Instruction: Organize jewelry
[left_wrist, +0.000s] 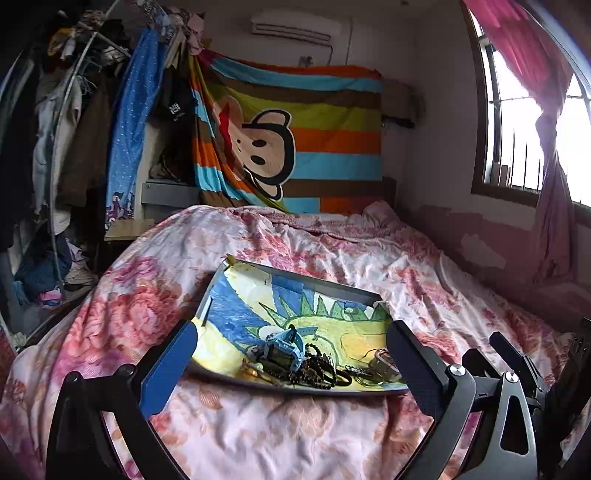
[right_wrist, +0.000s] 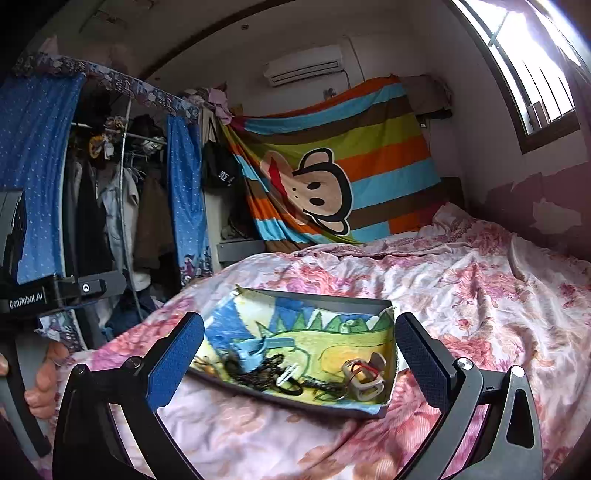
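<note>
Hanging wide apart, the left tongs (left_wrist: 291, 354) and the right tongs (right_wrist: 299, 349) both stand empty above the near end of the bed (left_wrist: 424, 266), blue pads spread to either side of the tray (left_wrist: 295, 275) with nothing between them. Neither touches the tray or what lies in it. The tray rests flat on the flowered quilt, lined with a child's dinosaur drawing, and the jewelry sits heaped along its near edge: a light blue watch (left_wrist: 284, 347) on top toward the left, a tangle of dark beads (left_wrist: 317, 365) beside it, a small amber piece (left_wrist: 249, 373) at the left, and a pale clasp-like piece (right_wrist: 364, 373) with red thread at the right corner. A hand (right_wrist: 44, 376) shows at the left rim of the right view, holding the other handle.

By my judgement the sorting stands between picks, or is done. If more remains, the next move calls for one of the tongs to dip toward a single piece, the watch being the easiest since it lies uppermost, and close on it without dragging the beads along
</note>
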